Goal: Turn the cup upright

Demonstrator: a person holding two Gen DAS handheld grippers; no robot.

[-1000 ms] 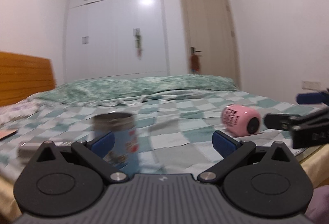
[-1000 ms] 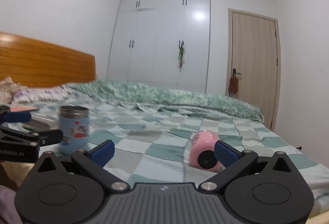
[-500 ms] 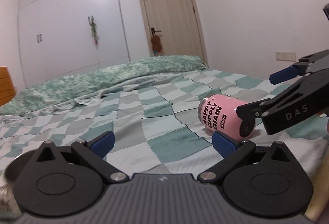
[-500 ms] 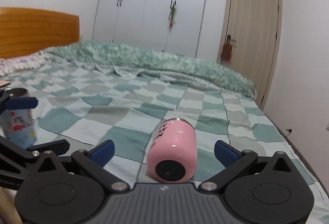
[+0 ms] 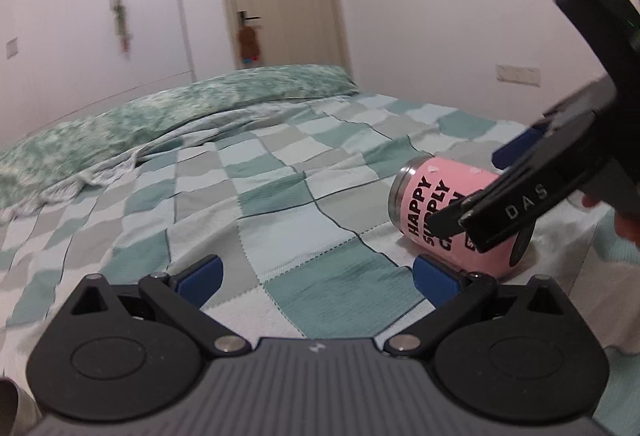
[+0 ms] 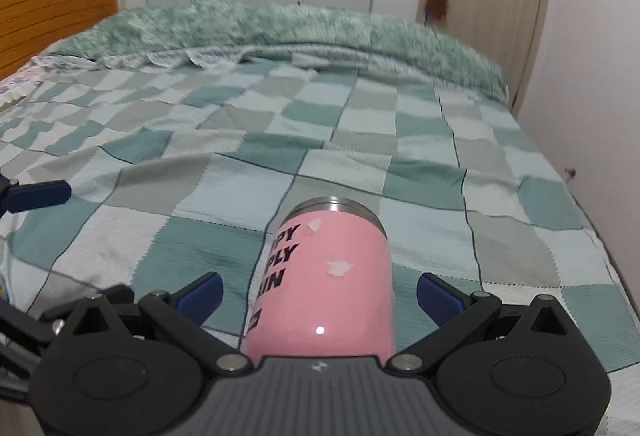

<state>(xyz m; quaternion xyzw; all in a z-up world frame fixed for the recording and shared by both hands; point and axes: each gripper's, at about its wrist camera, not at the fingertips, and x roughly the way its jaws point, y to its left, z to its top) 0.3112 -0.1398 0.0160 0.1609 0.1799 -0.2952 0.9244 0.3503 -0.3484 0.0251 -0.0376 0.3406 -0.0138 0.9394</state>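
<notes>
Here, in the left wrist view, the pink cup (image 5: pixel 452 212) lies on its side on the checkered bedspread (image 5: pixel 280 204), well off to the right of the left gripper (image 5: pixel 316 274), whose blue fingers are spread wide with nothing between them. The right gripper (image 5: pixel 472 196) reaches in from the right and brackets the cup, one black finger crossing its lettered face.

In the right wrist view, the cup sits squarely between the right gripper's (image 6: pixel 318 292) parted fingers, neither pad (image 6: pixel 438 296) visibly touching it. Its long axis runs straight away from the camera, steel rim at the far end, base nearest. The right hand is plainly the nearer one; closing across the barrel looks like the next step.
</notes>
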